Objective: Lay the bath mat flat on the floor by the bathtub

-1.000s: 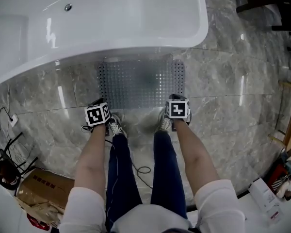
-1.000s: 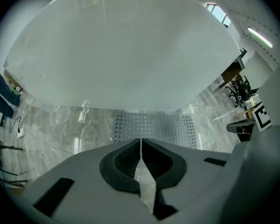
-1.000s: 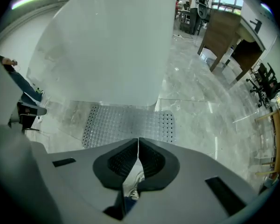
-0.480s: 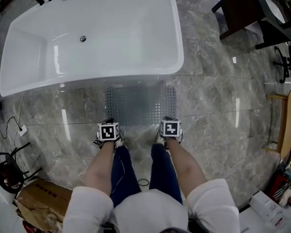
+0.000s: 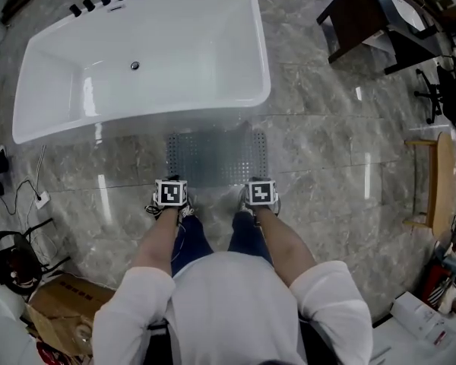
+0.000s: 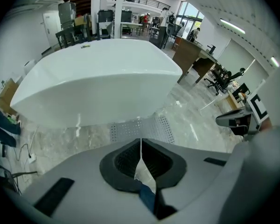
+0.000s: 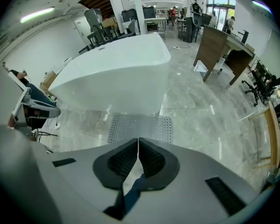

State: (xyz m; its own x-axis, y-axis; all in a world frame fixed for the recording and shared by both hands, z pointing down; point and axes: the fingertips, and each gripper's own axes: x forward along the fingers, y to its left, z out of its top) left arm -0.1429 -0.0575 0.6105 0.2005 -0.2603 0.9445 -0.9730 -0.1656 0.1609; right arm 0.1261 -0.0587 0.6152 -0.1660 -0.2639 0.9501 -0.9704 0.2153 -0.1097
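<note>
Both tools are clenched on nothing: the left gripper (image 6: 140,141) and the right gripper (image 7: 138,141) hang side by side above the near edge of the mat, jaws pressed together and empty. The bath mat (image 5: 216,157) lies spread flat on the floor (image 5: 327,150), just beside the bathtub (image 5: 263,48). The laying looks done, so nothing needs gripping.

Glossy grey marble floor (image 5: 327,166); dark desk (image 5: 359,10) upper right.
</note>
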